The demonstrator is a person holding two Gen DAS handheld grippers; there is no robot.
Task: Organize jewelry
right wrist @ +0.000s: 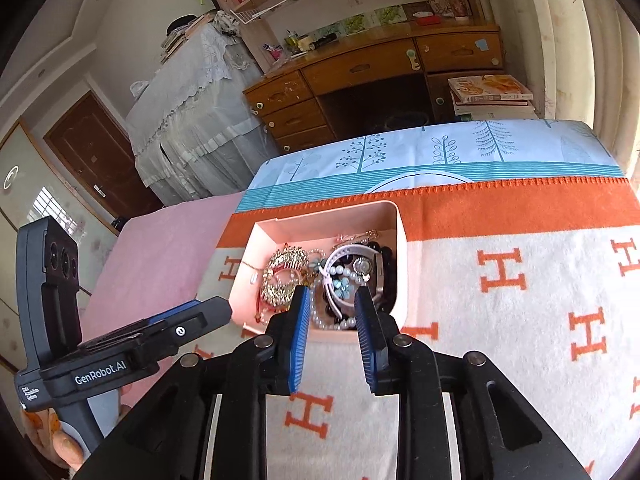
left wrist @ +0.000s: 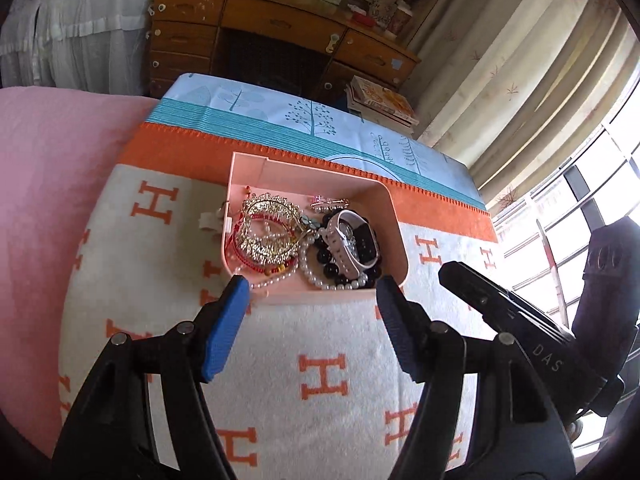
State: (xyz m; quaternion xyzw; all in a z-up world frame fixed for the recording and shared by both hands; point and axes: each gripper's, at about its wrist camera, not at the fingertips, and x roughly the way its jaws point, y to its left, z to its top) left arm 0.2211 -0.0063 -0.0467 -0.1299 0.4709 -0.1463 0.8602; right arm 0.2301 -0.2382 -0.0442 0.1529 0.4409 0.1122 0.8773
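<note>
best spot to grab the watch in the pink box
Grip the watch across its pale strap, just beside the dial. It lies on top of the black beads, strap arching up, so bring the right gripper down from above, jaws straddling the band's narrow width.

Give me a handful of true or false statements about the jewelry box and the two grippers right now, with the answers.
1. The pink box holds a watch and a pearl strand. True.
2. The left gripper grips the pearl strand. False: its jaws are wide open and empty, at the box's near wall.
3. The box sits on a blanket with orange H letters. True.
4. The right gripper is fully shut. False: a gap shows between its blue pads.
5. The box has a closed lid. False: it is open on top, with its contents visible.
</note>
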